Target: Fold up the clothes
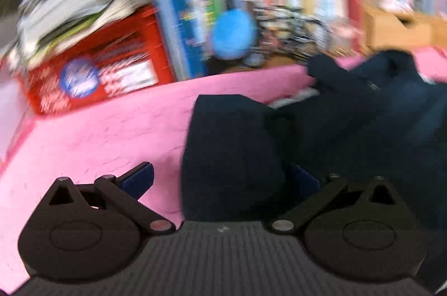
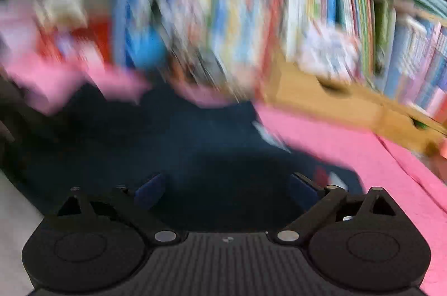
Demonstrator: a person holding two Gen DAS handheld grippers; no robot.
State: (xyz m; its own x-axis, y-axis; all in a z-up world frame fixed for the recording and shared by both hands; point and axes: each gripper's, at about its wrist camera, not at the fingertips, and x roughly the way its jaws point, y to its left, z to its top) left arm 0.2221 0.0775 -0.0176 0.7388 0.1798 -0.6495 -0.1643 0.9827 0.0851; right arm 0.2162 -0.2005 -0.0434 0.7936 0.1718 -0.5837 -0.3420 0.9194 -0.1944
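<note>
Lying rumpled, navy garment [image 1: 349,128] leaves pink surface [image 1: 97,142] leftward.

Left gripper [image 1: 222,178]: matte black housing, ribbed grey centre plate, two round side discs, triangular cut-outs, silver pivot screws, angled black link arms, dark blue finger pads [image 1: 138,180]. Right gripper [image 2: 226,188]: same build, small checker mark on centre plate.

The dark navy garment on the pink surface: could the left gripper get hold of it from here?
Probably yes: the left gripper is open, the navy garment lies between its fingers, nothing blocking.
</note>
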